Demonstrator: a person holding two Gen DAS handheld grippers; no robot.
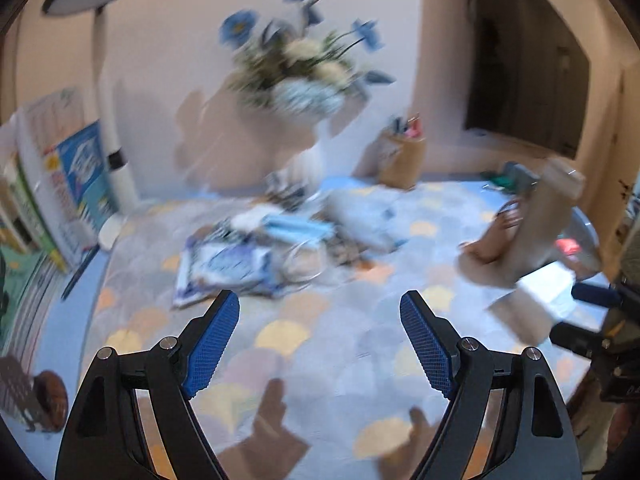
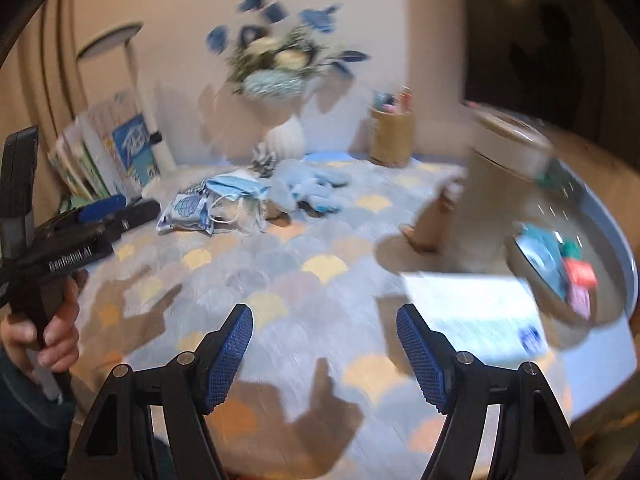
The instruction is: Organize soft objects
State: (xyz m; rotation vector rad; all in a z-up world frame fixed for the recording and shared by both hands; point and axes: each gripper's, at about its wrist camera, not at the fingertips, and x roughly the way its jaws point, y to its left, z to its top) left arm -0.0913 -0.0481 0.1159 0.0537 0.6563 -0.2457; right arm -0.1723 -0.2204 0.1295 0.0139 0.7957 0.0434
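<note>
Grippers: left (image 1: 320,344) and right (image 2: 325,354) both gaped, empty, over cloth (image 2: 280,280). Masks (image 2: 236,188), gloves (image 2: 312,188) lay piled far-centre. Best approach low, pinch one item only.

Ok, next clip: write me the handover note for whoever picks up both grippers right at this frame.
Left gripper: open, holding nothing, above the patterned tablecloth.
Right gripper: open, holding nothing, also over bare cloth.
Soft things: face masks, a blue-and-white packet and light blue gloves lie in a loose pile at the back of the table, in front of the vase of flowers.
Right side: a round tray with a tan canister and small items.
Done: nothing sorted, as far as shows.
Left: pick up and arrange the whole pile. Frames are blurred.
</note>
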